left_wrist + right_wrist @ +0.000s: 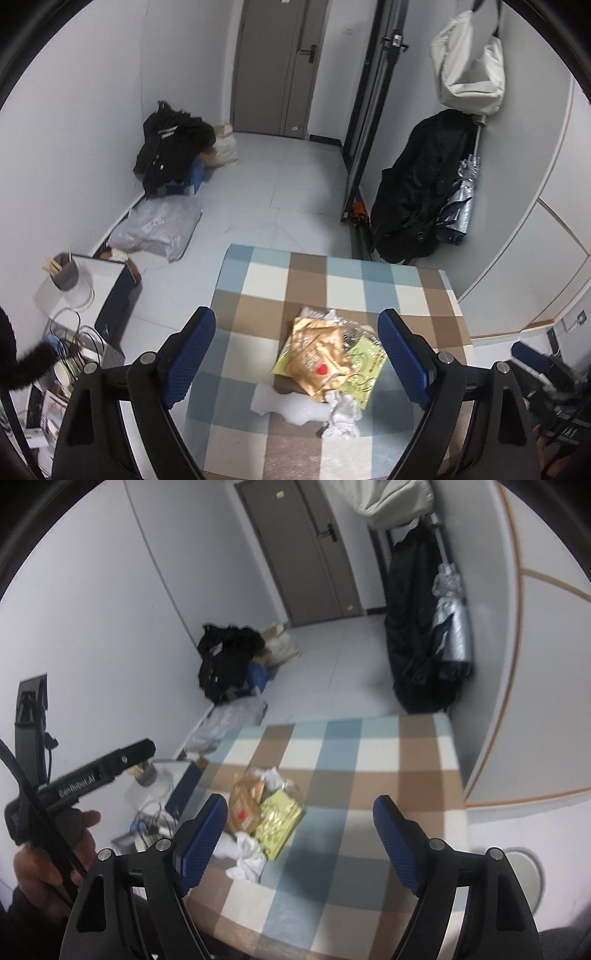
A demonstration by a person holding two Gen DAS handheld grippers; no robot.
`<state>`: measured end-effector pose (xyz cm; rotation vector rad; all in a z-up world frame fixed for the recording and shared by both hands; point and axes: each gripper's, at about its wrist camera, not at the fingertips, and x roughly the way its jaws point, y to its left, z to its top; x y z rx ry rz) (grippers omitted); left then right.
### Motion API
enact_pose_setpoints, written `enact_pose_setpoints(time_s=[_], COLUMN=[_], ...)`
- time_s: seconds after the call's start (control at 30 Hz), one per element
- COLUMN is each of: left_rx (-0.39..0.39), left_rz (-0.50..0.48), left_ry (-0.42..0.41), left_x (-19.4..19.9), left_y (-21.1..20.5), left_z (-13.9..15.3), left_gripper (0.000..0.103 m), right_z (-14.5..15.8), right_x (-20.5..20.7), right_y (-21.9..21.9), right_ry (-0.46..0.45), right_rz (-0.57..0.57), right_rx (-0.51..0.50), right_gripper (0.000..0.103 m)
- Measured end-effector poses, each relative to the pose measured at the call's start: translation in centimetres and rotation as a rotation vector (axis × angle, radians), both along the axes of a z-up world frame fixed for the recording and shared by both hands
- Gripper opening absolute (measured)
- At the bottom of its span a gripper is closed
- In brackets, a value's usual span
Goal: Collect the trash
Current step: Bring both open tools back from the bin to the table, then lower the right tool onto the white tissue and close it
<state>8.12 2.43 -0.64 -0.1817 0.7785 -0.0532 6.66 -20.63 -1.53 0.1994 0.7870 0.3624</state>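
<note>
Trash pile sits on the checked blue, brown and white tablecloth (pixel 258 280), lower centre of the left wrist frame: crinkly gold foil snack wrapper (pixel 316 356) on top, flat yellow-green plastic packet (pixel 364 363) under it, crumpled white tissue (pixel 341 415) at the near edge.

Left gripper (pixel 297 354) has its jaws spread wide with nothing in them, framing the pile. Right gripper (pixel 299 842) is also spread and empty, pile to its left.

Likely all light, soft and crushable. Foil looks slippery; pinch a raised crease or edge, not the flat face. Tissue should take a grab anywhere.
</note>
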Motion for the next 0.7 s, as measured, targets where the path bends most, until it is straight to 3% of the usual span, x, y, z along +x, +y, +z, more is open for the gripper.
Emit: enact_pose_setpoints(time_s=[0.23, 0.53, 0.7], left_rx=[0.007, -0.041, -0.087], left_rz=[0.023, 0.054, 0.067], left_ry=[0.007, 0.035, 0.044], left_x=[-0.4, -0.1, 0.1], left_y=[2.9, 6.2, 7.1], left_z=[-1.3, -1.8, -1.7], left_gripper=[0.088, 0.088, 0.088], right_z=[-2.5, -6.0, -8.9], right_x=[-0.1, -0.8, -1.2], right_y=[3.8, 9.7, 13.0], right_ry=[0.008, 0.017, -0.005], right_rz=[0.115, 0.432, 0.606], right_rx=[-0.105, -0.333, -0.508], right_gripper=[0.082, 0.082, 0.082])
